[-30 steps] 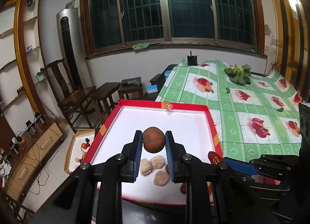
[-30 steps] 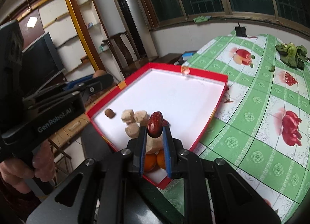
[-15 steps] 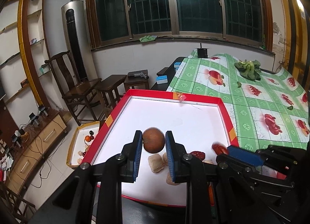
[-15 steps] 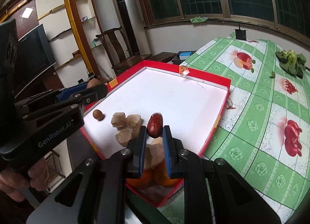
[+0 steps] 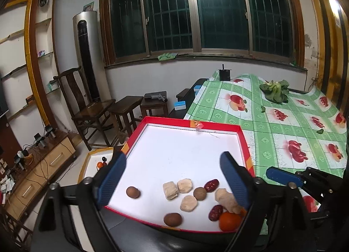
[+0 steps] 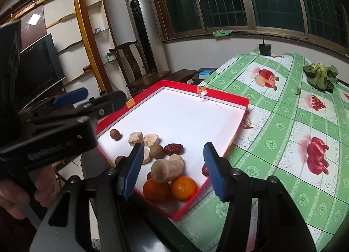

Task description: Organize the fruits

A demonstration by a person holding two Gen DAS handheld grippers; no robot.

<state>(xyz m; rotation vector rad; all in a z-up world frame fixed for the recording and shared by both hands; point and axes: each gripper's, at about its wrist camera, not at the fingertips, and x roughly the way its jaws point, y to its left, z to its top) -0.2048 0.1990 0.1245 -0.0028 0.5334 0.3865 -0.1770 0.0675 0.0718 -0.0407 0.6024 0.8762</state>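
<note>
— Fruit lies in the near end of a red-rimmed white tray [image 5: 243, 140] on a table under a green fruit-print cloth [image 5: 283, 129]. What do the two hand-held tools show?

— The left gripper [image 5: 174, 181] hangs over the tray with its blue pads spreading wide and nothing between them. The right gripper [image 6: 173, 170] is also opening, its jaws parted above the pile and gripping nothing.

— And the pile itself?

— Two oranges [image 6: 170, 187] sit in the tray's near corner, touching each other, with a pale knobbly root [image 6: 166, 168] resting against them. Red dates [image 5: 211, 185], small brown round fruits [image 5: 133, 192] and pale chunks [image 5: 184, 186] are scattered just beside them, one brown fruit lying apart toward the left rim.

— Anything else on the table?

— Leafy greens [image 6: 320, 75] lie well away at the far end.
</note>
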